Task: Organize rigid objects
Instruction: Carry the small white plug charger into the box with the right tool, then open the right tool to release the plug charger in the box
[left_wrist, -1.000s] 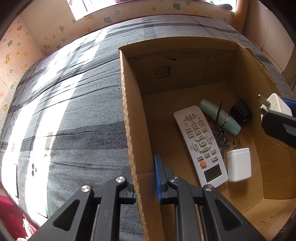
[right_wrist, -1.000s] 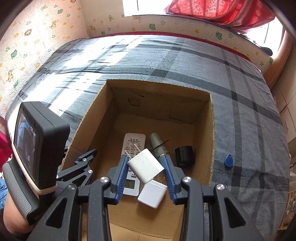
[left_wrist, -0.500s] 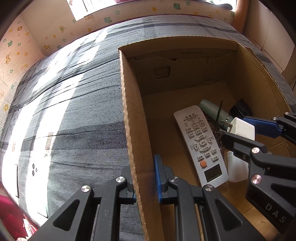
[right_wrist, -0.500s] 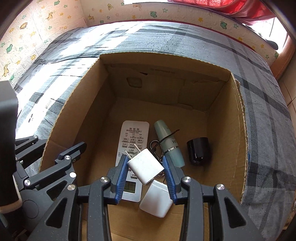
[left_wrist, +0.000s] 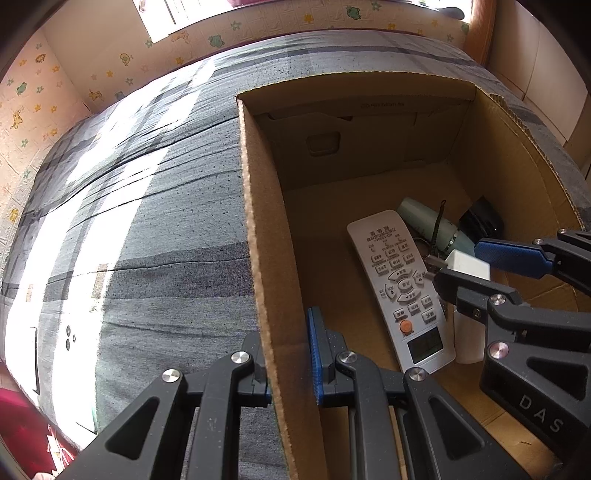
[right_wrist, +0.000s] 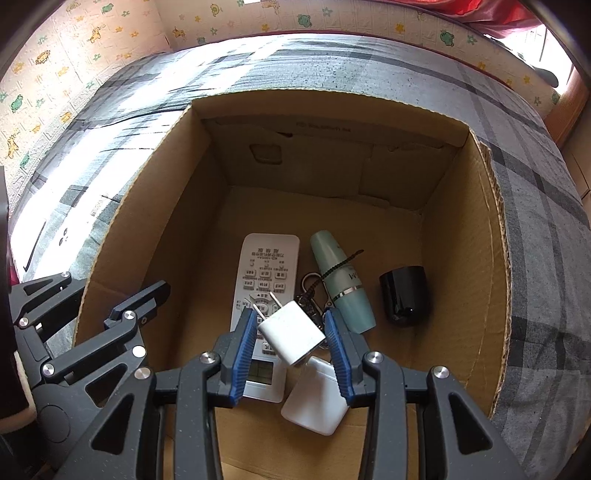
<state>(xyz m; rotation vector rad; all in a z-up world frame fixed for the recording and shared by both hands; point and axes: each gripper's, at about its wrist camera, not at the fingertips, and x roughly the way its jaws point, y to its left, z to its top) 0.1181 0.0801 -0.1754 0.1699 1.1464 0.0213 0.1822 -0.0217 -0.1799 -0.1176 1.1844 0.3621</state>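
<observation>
An open cardboard box (right_wrist: 480, 280) sits on a grey plaid bed. My right gripper (right_wrist: 291, 332) is inside the box, shut on a white plug charger (right_wrist: 291, 334) whose two prongs point up-left. In the left wrist view the same charger (left_wrist: 467, 264) shows between the right gripper's fingers. On the box floor lie a white remote (right_wrist: 264, 284), a second white charger (right_wrist: 314, 400), a pale green tube (right_wrist: 340, 284), a key ring (right_wrist: 314, 299) and a black cup (right_wrist: 406, 295). My left gripper (left_wrist: 286, 360) is shut on the box's left wall (left_wrist: 262, 258).
The plaid bedspread (left_wrist: 129, 240) stretches left of and beyond the box. Wallpaper with cartoon animals (right_wrist: 74, 48) borders the bed. Wooden furniture (left_wrist: 535, 55) stands at the far right. The back half of the box floor (right_wrist: 332, 218) is bare cardboard.
My right gripper has sunk from above the box's rim into the box with the white charger still in it. The left gripper has stayed clamped on the wall.
</observation>
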